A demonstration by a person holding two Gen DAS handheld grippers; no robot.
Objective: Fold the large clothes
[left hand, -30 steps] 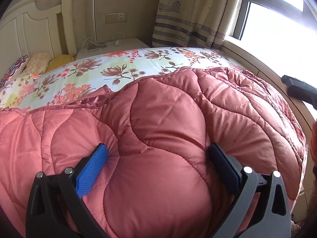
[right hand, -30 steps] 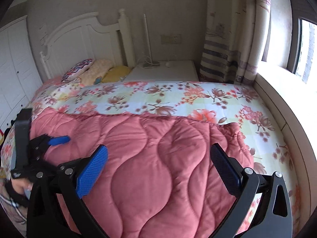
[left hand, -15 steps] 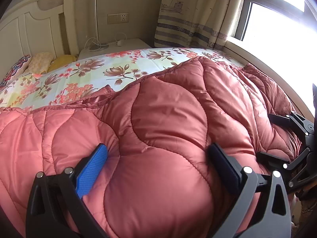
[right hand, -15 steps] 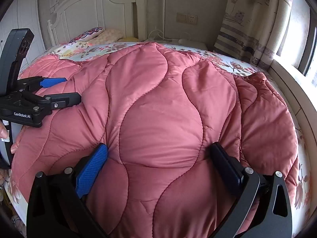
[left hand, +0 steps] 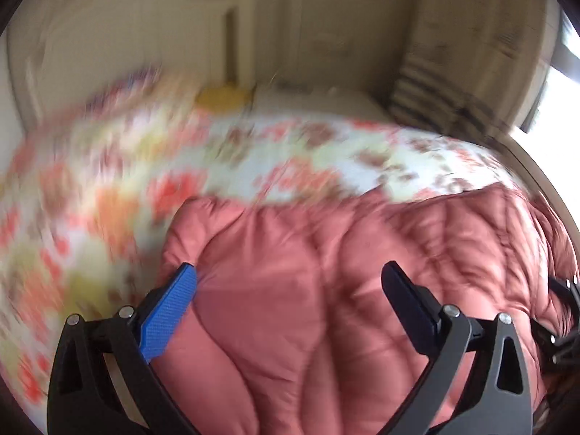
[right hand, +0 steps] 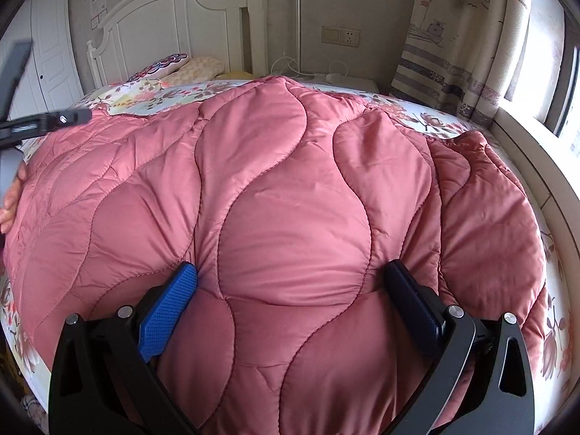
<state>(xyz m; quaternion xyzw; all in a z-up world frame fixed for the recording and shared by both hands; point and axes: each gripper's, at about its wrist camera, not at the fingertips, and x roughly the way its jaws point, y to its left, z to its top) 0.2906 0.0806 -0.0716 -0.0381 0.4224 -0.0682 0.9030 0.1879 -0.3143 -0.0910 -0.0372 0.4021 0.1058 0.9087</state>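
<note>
A pink quilted comforter (right hand: 282, 166) lies heaped on a bed with a floral sheet (right hand: 174, 90). My right gripper (right hand: 290, 266) is open, its fingers spread wide and pressed into a bulge of the comforter. The left wrist view is blurred by motion. There my left gripper (left hand: 288, 268) is open too, spread over the comforter (left hand: 453, 232) close to its left corner. The floral sheet (left hand: 108, 188) shows bare to the left of that corner. A hand (right hand: 11, 195) holds the left tool at the right wrist view's left edge.
A white headboard (right hand: 174, 25) and pillows (right hand: 181, 67) stand at the far end of the bed. A nightstand (right hand: 340, 81) with cables sits beside it. A curtain (right hand: 456, 47) and a bright window ledge (right hand: 525, 137) run along the right side.
The left wrist view has swung fast to the left and blurred, bringing the comforter's corner and more bare sheet into view. The right gripper has hardly moved.
</note>
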